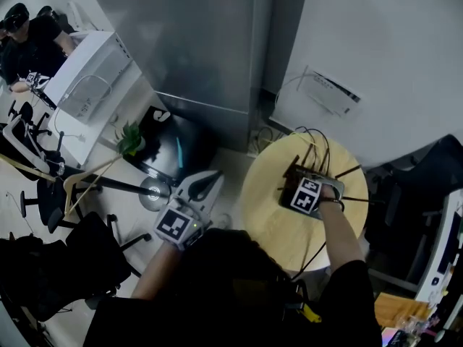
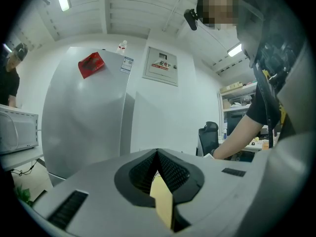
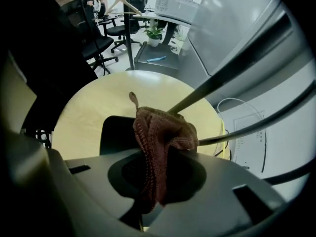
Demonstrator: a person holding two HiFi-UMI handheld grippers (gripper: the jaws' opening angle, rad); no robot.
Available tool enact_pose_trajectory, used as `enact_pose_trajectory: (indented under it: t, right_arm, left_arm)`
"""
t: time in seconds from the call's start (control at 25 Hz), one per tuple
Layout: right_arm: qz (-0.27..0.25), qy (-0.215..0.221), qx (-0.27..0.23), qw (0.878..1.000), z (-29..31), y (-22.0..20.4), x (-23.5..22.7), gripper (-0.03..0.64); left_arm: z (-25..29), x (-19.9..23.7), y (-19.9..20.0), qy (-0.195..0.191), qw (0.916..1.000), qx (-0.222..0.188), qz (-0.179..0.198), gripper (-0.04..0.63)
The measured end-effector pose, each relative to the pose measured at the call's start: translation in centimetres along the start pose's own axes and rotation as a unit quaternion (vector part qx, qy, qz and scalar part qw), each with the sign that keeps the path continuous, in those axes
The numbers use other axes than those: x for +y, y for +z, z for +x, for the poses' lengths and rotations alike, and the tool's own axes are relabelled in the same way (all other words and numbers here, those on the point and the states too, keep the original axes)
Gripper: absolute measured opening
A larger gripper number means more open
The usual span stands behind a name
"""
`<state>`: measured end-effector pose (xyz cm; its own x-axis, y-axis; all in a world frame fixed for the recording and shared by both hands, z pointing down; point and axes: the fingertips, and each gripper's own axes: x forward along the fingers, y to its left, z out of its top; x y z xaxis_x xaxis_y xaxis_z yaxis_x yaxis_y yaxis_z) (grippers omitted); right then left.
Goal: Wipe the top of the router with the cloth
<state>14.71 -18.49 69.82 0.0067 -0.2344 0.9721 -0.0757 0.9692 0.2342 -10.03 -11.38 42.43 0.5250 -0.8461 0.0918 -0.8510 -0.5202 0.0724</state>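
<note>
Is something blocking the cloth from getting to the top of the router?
Nothing visible is. The right claw is shut on the cloth right over the router. Only its antennas poke up beside the cloth.

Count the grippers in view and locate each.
2. The left gripper hangs left of the round table, fingers shut; the right gripper is over the router, holding the cloth.
</note>
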Motion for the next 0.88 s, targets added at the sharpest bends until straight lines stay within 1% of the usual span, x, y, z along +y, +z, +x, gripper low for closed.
enact_pose_trajectory:
  t: [0.24, 0.52, 0.68, 0.8, 0.88]
  right_arm:
    - [0.001, 0.01, 0.0, 1.0, -0.5, 0.2, 2.6, 0.066]
    - [0.015, 0.025, 0.01, 1.0, -1.0, 0.2, 5.3, 0.066]
    - [0.029, 0.027, 0.004, 0.999, -1.2, 0.3, 6.5, 0.066]
    - [0.038, 0.038, -0.002, 0.999, -0.9, 0.2, 7.8, 0.066]
    - [0.045, 0.036, -0.007, 0.998, -1.4, 0.2, 8.0, 0.066]
  left_arm:
    - [-0.3, -0.5, -0.1, -0.017, 0.9999, -0.001, 0.0, -0.002]
    - [-0.5, -1.6, 0.0, -0.04, 0.9992, -0.005, -0.001, -0.002]
    - [-0.4, -2.3, -0.3, -0.053, 0.9986, -0.001, 0.003, -0.002]
    - [-0.2, -2.9, -0.4, -0.064, 0.998, 0.004, 0.002, -0.002]
    - [0.0, -3.3, -0.4, -0.071, 0.9974, 0.004, 0.002, -0.002]
